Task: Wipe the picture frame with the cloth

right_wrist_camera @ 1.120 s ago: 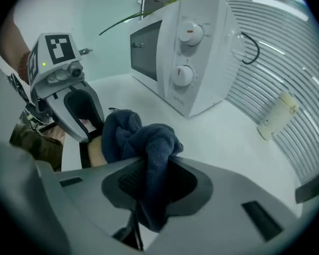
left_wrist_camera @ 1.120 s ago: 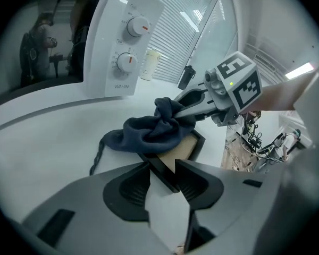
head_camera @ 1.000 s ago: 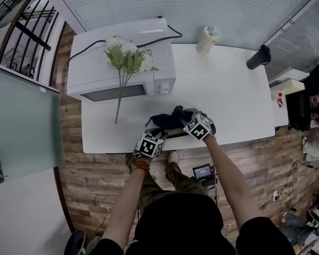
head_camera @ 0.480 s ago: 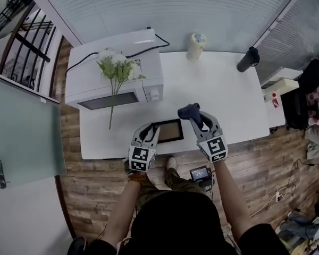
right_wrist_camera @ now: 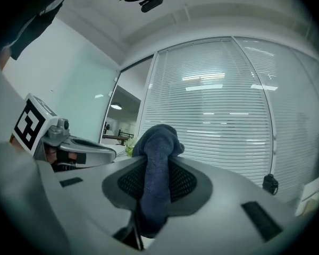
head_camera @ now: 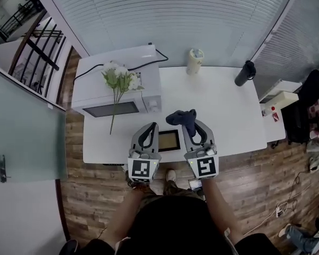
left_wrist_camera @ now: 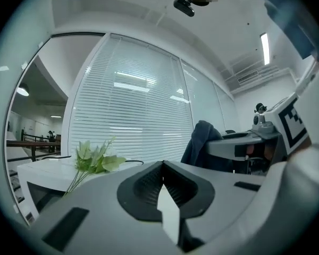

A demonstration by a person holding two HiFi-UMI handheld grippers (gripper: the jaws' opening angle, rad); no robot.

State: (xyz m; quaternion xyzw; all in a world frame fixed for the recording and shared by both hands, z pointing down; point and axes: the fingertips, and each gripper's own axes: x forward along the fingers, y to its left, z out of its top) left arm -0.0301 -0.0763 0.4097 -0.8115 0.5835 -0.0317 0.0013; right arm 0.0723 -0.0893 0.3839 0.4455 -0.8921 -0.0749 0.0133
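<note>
Our right gripper (head_camera: 194, 129) clamps the cloth (head_camera: 182, 118); our left gripper (head_camera: 150, 127) has just closed, apparently empty. The frame (head_camera: 168, 141) lies flat on the table (head_camera: 228, 105), between the two grippers in the head view.

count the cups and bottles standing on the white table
2: a pale cup at the far edge of the table, right of the microwave, and a dark bottle near its far right corner. Part of the near edge is covered, so more may be hidden.
</note>
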